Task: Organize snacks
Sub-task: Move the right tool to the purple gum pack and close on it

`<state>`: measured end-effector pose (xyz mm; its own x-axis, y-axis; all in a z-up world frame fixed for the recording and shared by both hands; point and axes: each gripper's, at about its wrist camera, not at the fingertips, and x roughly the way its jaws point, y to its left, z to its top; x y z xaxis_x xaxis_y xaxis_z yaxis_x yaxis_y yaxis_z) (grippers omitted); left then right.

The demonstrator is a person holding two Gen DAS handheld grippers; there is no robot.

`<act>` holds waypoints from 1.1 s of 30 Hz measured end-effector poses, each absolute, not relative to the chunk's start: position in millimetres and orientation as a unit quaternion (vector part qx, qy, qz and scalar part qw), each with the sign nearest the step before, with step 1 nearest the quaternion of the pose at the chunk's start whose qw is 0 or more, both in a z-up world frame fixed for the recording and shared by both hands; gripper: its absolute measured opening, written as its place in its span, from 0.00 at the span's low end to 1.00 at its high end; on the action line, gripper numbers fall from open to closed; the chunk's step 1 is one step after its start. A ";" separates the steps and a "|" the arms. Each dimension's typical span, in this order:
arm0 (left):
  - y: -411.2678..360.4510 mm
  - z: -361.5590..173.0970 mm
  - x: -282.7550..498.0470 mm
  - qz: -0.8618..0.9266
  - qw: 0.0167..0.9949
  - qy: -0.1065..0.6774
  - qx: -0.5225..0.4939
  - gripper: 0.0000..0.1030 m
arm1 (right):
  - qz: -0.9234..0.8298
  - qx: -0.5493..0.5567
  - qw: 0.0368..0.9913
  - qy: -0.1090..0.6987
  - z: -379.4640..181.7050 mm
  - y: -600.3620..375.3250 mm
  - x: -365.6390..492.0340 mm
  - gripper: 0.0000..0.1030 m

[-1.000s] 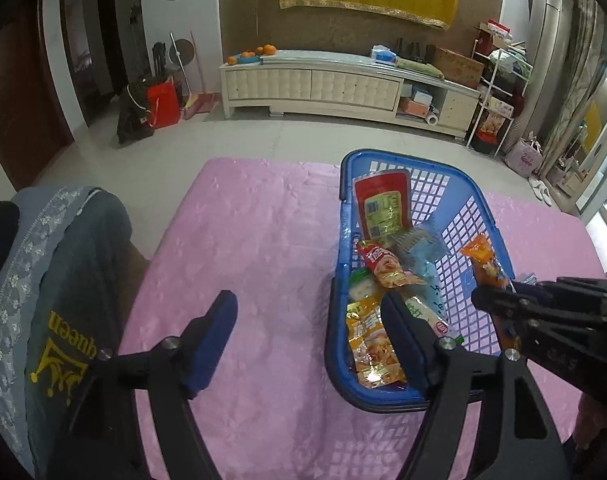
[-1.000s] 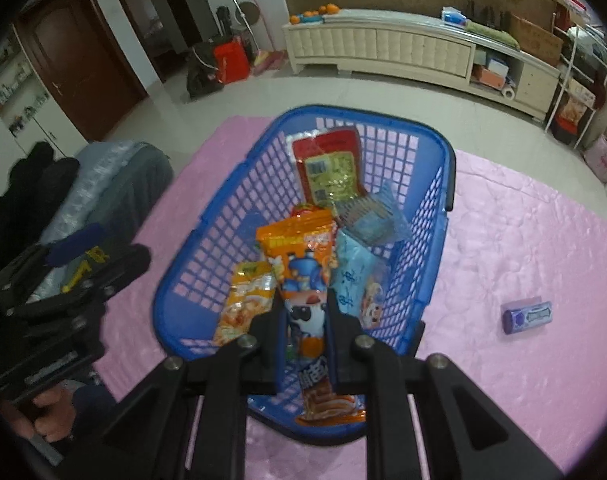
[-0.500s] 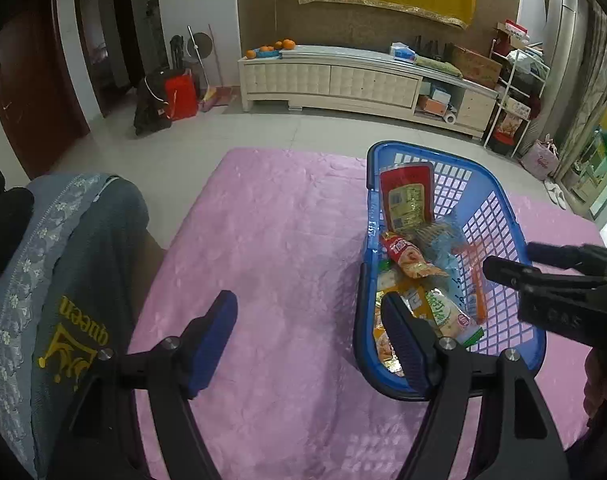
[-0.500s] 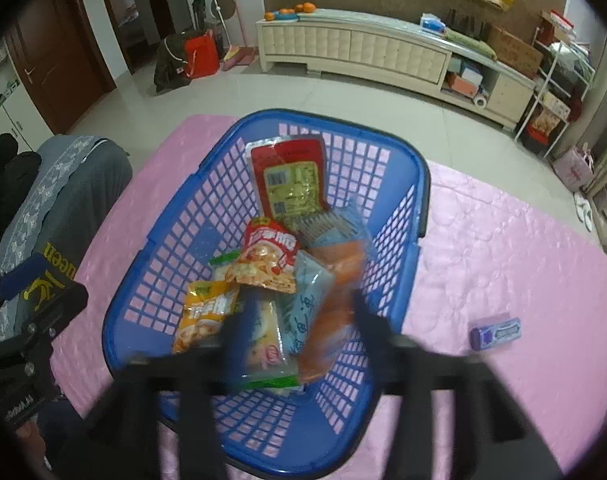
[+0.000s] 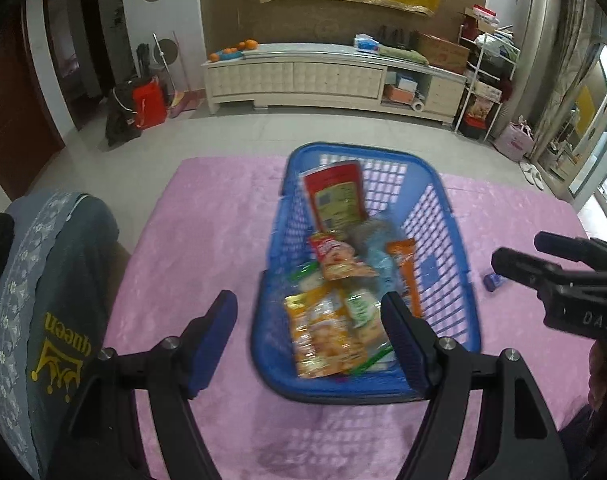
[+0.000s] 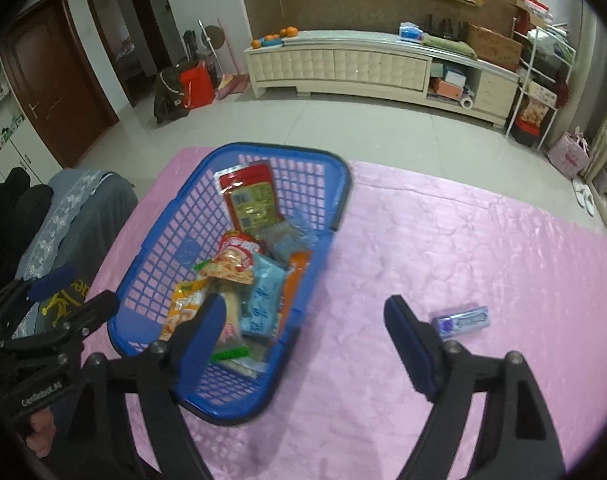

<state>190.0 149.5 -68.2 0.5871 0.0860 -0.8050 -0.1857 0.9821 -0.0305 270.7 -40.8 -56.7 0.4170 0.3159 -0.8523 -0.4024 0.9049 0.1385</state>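
A blue plastic basket stands on the pink tablecloth and holds several snack packets. Among them are a red pouch, an orange packet and a light blue packet. A small purple pack lies on the cloth right of the basket. My left gripper is open and empty at the basket's near left rim. My right gripper is open and empty, over the cloth between the basket and the purple pack.
The pink cloth covers the table. A grey chair back with yellow print stands at the table's left edge. Beyond the table are a tiled floor, a long white cabinet and a wire shelf rack.
My right gripper opened and let the orange packet drop into the basket, then drew back to the right. My left gripper stayed open and the basket shifted little.
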 end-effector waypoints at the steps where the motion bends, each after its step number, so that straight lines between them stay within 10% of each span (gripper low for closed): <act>1: 145.9 -67.2 191.9 0.075 0.889 0.448 -0.057 0.70 | 0.212 -0.046 0.841 0.496 -55.9 -45.9 272.2 0.82; 13: 113.3 -84.6 234.4 0.060 0.866 0.493 -0.056 0.70 | 0.182 -0.051 0.834 0.519 -69.9 -99.7 303.2 0.83; 22: 120.0 -110.7 269.1 0.089 0.840 0.533 -0.056 1.00 | 0.176 -0.067 0.817 0.546 -102.7 -124.8 326.1 0.96; 33: 108.8 -132.8 290.1 0.086 0.831 0.549 -0.013 1.00 | 0.104 0.068 0.759 0.640 -167.2 -166.6 366.7 0.96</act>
<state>290.1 108.8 -132.8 0.3816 0.1293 -0.9153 -0.1574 0.9848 0.0734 366.7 -166.6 -167.2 0.1602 0.2437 -0.9565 -0.0706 0.9694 0.2352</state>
